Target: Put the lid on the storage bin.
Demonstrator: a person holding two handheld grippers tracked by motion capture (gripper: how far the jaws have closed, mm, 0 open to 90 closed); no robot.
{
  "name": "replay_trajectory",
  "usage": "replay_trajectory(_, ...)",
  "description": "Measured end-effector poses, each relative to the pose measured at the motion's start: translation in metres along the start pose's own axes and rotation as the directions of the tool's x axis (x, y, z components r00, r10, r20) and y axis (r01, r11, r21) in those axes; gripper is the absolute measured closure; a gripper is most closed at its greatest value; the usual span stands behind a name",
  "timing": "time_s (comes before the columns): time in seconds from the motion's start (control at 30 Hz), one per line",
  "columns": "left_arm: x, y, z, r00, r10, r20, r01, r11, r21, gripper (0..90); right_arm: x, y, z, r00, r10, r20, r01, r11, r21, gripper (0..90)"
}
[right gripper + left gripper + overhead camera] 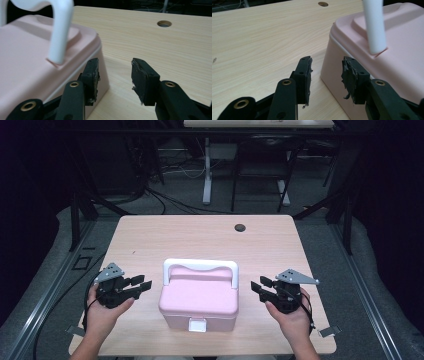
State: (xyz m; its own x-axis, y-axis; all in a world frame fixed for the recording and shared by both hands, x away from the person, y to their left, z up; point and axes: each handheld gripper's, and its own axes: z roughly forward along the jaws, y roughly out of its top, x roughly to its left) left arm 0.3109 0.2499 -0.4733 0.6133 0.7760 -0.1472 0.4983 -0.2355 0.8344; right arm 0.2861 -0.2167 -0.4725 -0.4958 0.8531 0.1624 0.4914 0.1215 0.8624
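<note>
One pink box (198,301) sitting mid-table, carrying one white handle (200,266). Two grippers flanking it: left gripper (140,285) at 9 o'clock, right gripper (260,287) at 3. One cable hole (240,227) showing at 12.

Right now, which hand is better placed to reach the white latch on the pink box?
Neither clearly: the left claw and right claw flank the pink box symmetrically, both open; the latch faces the person.

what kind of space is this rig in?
Likely a lab or recording workspace, not a home: a light wooden table with a cable hole, black metal frame struts around it, loose cables on the grey floor, and a white-legged desk behind.
</note>
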Motion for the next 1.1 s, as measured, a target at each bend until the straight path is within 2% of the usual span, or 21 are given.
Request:
replay_trajectory(0.1,0.006,-0.006,0.004,0.9997,-0.023,-0.007,0.023,0.9997,0.005,58.5,-0.005,-0.003,0.005,0.998,-0.015,0.062,0.014,1.0,0.005,55.2)
replay_trajectory(0.17,0.009,-0.01,0.006,0.9992,-0.035,-0.02,0.035,0.9994,0.002,57.5,-0.008,-0.005,0.008,0.9965,-0.007,0.083,0.007,1.0,0.01,53.9)
replay_trajectory(0.2,0.011,-0.012,0.007,0.9988,-0.042,-0.027,0.042,0.9991,-0.001,57.0,-0.01,-0.007,0.01,0.998,-0.001,0.063,0.0,1.0,0.008,53.6)
replay_trajectory(0.23,0.013,-0.015,0.007,0.9982,-0.049,-0.034,0.049,0.9988,-0.002,56.7,-0.012,-0.009,0.011,0.998,0.003,0.063,-0.003,1.0,0.01,52.8)
replay_trajectory(0.27,0.016,-0.017,0.007,0.9977,-0.052,-0.043,0.052,0.9986,-0.003,56.4,-0.013,-0.011,0.012,0.9968,0.006,0.08,-0.007,1.0,0.007,52.1)
replay_trajectory(0.4,0.022,-0.025,0.007,0.9956,-0.073,-0.058,0.073,0.9973,-0.005,55.0,-0.018,-0.019,0.016,0.995,0.004,0.1,-0.006,1.0,0.014,51.0)
replay_trajectory(0.63,0.029,-0.037,0.004,0.9942,-0.073,-0.08,0.072,0.9974,-0.009,52.2,-0.025,-0.033,0.02,0.9856,0.0,0.169,-0.003,1.0,0.015,48.3)
replay_trajectory(0.73,0.033,-0.043,0.004,0.9924,-0.078,-0.096,0.077,0.997,-0.005,50.7,-0.03,-0.043,0.024,0.9841,0.012,0.177,-0.013,1.0,0.009,46.6)
replay_trajectory(0.77,0.034,-0.044,0.005,0.9917,-0.08,-0.1,0.081,0.9967,-0.003,50.2,-0.031,-0.045,0.025,0.9815,0.014,0.191,-0.019,0.999,0.027,46.5)
replay_trajectory(0.8,0.035,-0.046,0.005,0.9909,-0.083,-0.106,0.083,0.9965,-0.002,50.0,-0.033,-0.047,0.026,0.9855,0.015,0.169,-0.02,0.999,0.029,46.2)
replay_trajectory(0.83,0.036,-0.047,0.007,0.9902,-0.087,-0.109,0.088,0.9961,-0.001,49.5,-0.033,-0.049,0.027,0.9825,0.014,0.186,-0.021,0.999,0.036,45.8)
replay_trajectory(0.9,0.038,-0.05,0.009,0.9889,-0.094,-0.115,0.095,0.9955,0.007,48.8,-0.035,-0.053,0.029,0.9835,0.009,0.181,-0.017,0.999,0.046,45.3)
replay_trajectory(0.93,0.039,-0.051,0.01,0.9891,-0.091,-0.115,0.093,0.9956,0.013,48.8,-0.034,-0.054,0.03,0.9763,0.005,0.217,-0.016,0.999,0.05,45.0)
replay_trajectory(0.97,0.04,-0.052,0.012,0.9886,-0.093,-0.118,0.096,0.9952,0.019,48.8,-0.036,-0.055,0.03,0.9844,0.005,0.176,-0.013,0.999,0.045,45.0)
replay_trajectory(1.0,0.04,-0.053,0.012,0.9886,-0.092,-0.119,0.096,0.9951,0.025,48.8,-0.036,-0.055,0.029,0.9821,0.002,0.188,-0.014,0.998,0.06,44.9)
replay_trajectory(1.07,0.042,-0.055,0.015,0.9879,-0.093,-0.124,0.098,0.9946,0.036,48.8,-0.035,-0.056,0.03,0.9738,0.002,0.227,-0.012,0.999,0.041,44.9)
replay_trajectory(1.1,0.043,-0.056,0.016,0.9876,-0.093,-0.126,0.099,0.9944,0.038,48.8,-0.035,-0.057,0.031,0.9747,0.004,0.223,-0.013,0.999,0.038,44.8)
